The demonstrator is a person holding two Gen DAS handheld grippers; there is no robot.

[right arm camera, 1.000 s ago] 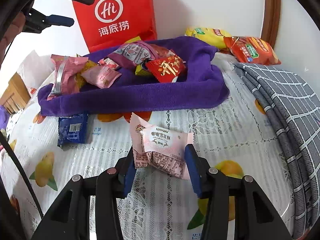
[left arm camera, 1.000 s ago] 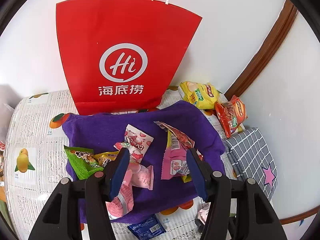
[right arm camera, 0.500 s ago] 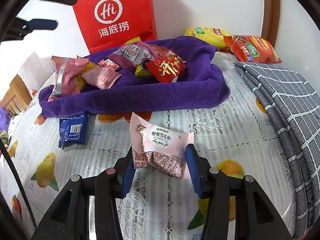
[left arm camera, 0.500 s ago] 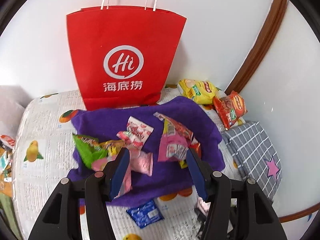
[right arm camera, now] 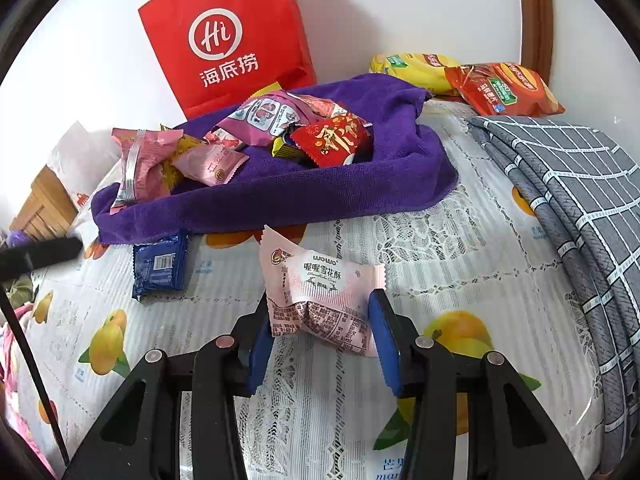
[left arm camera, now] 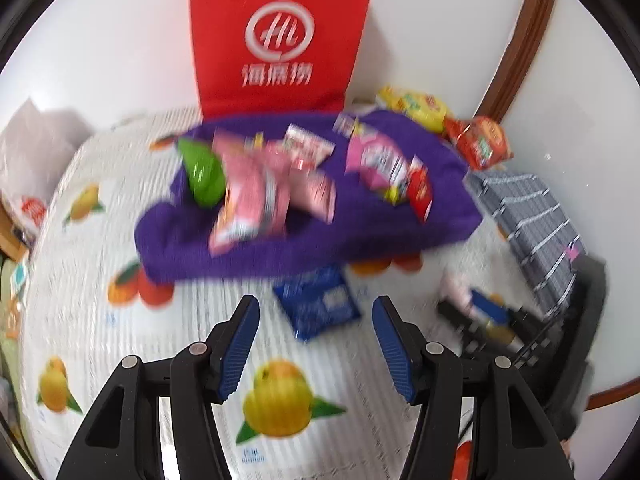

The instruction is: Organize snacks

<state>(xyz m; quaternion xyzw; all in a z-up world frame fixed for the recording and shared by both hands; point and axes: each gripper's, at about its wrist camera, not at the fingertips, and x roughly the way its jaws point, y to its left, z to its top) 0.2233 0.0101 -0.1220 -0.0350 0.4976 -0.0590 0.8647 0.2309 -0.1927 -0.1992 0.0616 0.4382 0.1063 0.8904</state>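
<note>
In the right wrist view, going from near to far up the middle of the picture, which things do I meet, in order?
Right tongs → pink snack packet between them → purple towel → red snack packet on the towel → red paper bag at the wall.

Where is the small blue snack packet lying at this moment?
The blue packet lies flat on the fruit-print tablecloth, just in front of the purple towel. In the right wrist view it is left of the pale pink packet.
</note>
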